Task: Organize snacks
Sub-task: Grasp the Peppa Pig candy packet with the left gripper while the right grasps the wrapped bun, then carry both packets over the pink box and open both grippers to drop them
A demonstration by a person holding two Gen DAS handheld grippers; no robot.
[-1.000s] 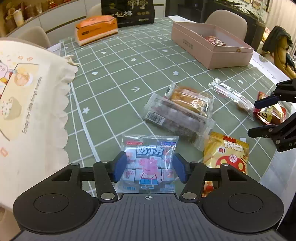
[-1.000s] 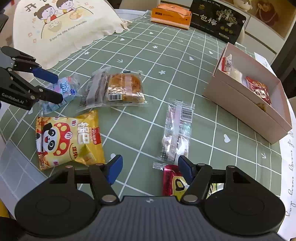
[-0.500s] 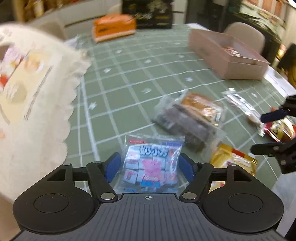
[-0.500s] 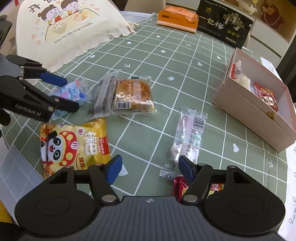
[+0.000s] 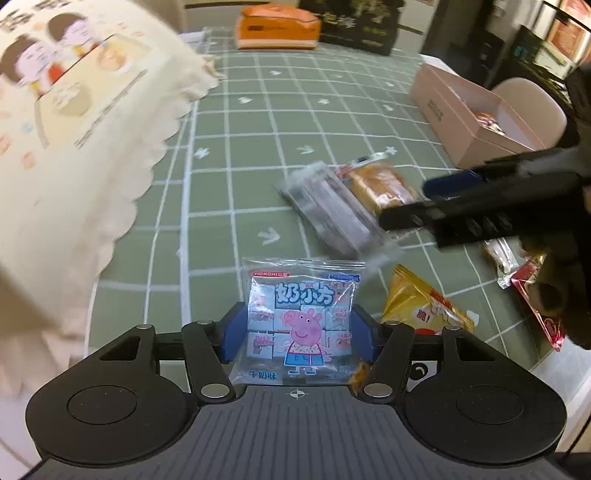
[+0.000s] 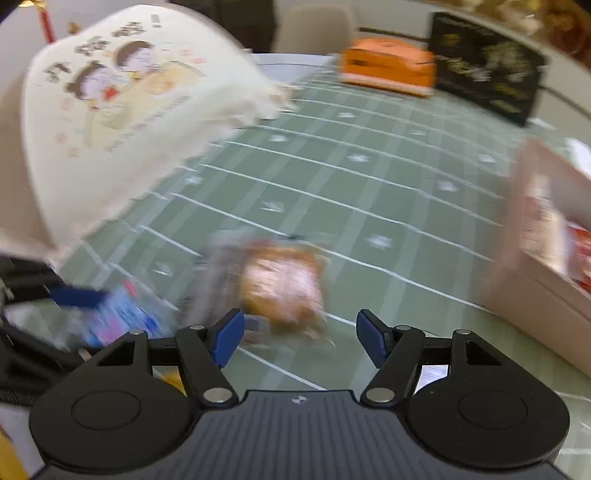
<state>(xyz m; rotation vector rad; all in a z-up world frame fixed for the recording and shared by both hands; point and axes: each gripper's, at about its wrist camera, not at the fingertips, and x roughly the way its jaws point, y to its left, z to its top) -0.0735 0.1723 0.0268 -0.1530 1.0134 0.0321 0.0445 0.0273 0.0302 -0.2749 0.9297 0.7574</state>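
Observation:
My left gripper (image 5: 297, 338) is shut on a blue Peppa Pig milk-cube packet (image 5: 301, 314), held just above the green checked tablecloth (image 5: 258, 122). It shows blurred in the right wrist view (image 6: 118, 321). My right gripper (image 6: 300, 338) is open and empty, low over the cloth, facing a wrapped bread packet (image 6: 280, 284). In the left wrist view the right gripper (image 5: 480, 203) reaches across over the bread (image 5: 380, 184) and a dark clear-wrapped bar (image 5: 332, 214). A yellow chip bag (image 5: 424, 306) lies right of my left fingers.
A pink open box (image 5: 469, 118) with snacks stands at the right. A cream cartoon cloth bag (image 5: 74, 147) covers the left. An orange box (image 5: 277, 31) and black box (image 5: 354, 26) sit at the far edge. A red packet (image 5: 539, 306) lies at the right.
My right gripper has swung fast to the left and forward, over the bread packet; its view is blurred. My left gripper stays shut on the Peppa Pig packet and has turned slightly.

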